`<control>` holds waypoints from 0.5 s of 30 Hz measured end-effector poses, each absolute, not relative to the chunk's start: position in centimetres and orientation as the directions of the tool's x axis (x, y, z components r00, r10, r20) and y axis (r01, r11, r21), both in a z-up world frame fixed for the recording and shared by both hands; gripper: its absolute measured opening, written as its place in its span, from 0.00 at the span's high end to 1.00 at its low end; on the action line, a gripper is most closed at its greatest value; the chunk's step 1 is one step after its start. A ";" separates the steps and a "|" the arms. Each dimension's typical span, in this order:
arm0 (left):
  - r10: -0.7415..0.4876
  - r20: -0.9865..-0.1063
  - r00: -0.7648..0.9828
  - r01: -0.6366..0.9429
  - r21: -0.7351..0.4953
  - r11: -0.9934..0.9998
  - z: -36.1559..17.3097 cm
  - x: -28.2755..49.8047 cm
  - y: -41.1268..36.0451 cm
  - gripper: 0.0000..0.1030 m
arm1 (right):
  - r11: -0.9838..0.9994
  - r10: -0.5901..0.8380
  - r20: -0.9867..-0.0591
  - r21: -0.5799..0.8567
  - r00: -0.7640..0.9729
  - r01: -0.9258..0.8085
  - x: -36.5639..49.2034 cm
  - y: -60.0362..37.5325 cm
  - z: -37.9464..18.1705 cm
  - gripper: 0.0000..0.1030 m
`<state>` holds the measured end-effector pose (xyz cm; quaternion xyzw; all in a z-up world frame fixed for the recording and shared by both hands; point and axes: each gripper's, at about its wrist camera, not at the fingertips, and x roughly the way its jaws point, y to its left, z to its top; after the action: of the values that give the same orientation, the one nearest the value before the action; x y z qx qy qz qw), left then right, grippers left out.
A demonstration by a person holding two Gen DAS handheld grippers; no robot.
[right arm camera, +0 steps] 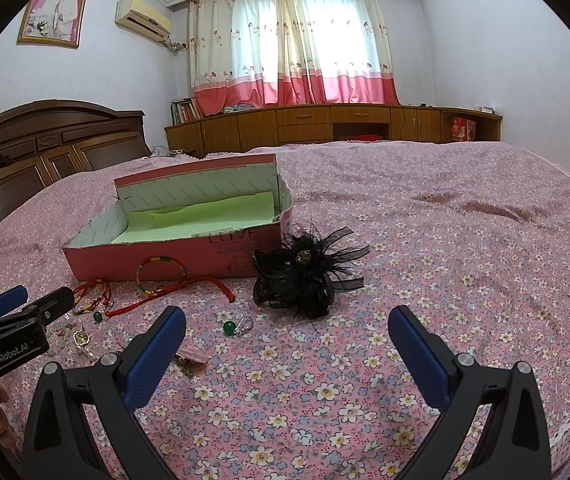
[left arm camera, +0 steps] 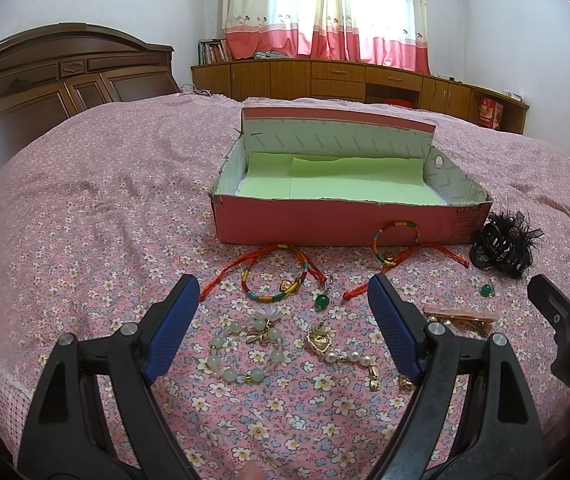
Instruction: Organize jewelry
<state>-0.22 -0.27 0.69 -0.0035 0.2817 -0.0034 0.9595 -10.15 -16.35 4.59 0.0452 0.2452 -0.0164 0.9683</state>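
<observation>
Left wrist view: jewelry loose on the bed, box empty.
The beaded bracelet (left arm camera: 245, 354) lies at 12 o'clock between the left gripper (left arm camera: 283, 294)'s released jaws; the pink box (left arm camera: 345, 220) sits beyond. Right gripper (right arm camera: 287, 326) is spread too. Tangled red cords (left arm camera: 269, 258) could snag neighbours.

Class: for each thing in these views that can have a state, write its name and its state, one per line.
Pink box: open, no jewelry inside.
Left gripper: open, holding nothing.
Right gripper: open, holding nothing.
Black hair claw: on the bedspread, outside the box.
Curtains: drawn shut.
</observation>
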 end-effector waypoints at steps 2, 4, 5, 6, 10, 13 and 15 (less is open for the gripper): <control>-0.008 -0.541 0.841 0.004 -0.009 1.000 0.7 -0.2 -0.3 0.23 | 0.995 -0.009 -0.477 0.079 0.879 0.054 -10.1 -16.4 4.6 0.00; -0.008 -0.541 0.841 0.004 -0.009 1.000 0.7 -0.2 -0.3 0.23 | 0.995 -0.010 -0.476 0.079 0.879 0.054 -10.1 -16.3 4.6 0.00; -0.008 -0.541 0.841 0.004 -0.009 1.000 0.7 -0.2 -0.3 0.23 | 0.995 -0.010 -0.476 0.079 0.879 0.054 -10.1 -16.3 4.6 0.00; -0.008 -0.541 0.841 0.004 -0.008 1.000 0.7 -0.2 -0.3 0.23 | 0.995 -0.010 -0.476 0.079 0.879 0.054 -10.1 -16.4 4.5 0.00; -0.009 -0.542 0.840 0.005 -0.009 1.000 0.7 -0.2 -0.3 0.23 | 0.995 -0.010 -0.477 0.079 0.879 0.055 -10.1 -16.3 4.6 0.00; -0.012 -0.550 0.835 0.008 -0.011 1.000 0.8 0.0 -0.4 0.23 | 0.995 -0.012 -0.480 0.082 0.877 0.059 -10.1 -16.5 4.7 0.00; -0.006 -0.550 0.835 0.004 -0.005 1.000 1.1 0.1 -0.4 0.23 | 0.994 -0.016 -0.483 0.085 0.875 0.065 -10.0 -16.8 4.7 0.00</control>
<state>0.08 -0.37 1.08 -0.0017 0.2871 -0.0025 0.9579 -10.01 -16.77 4.73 0.0493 0.2487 -0.0210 0.9671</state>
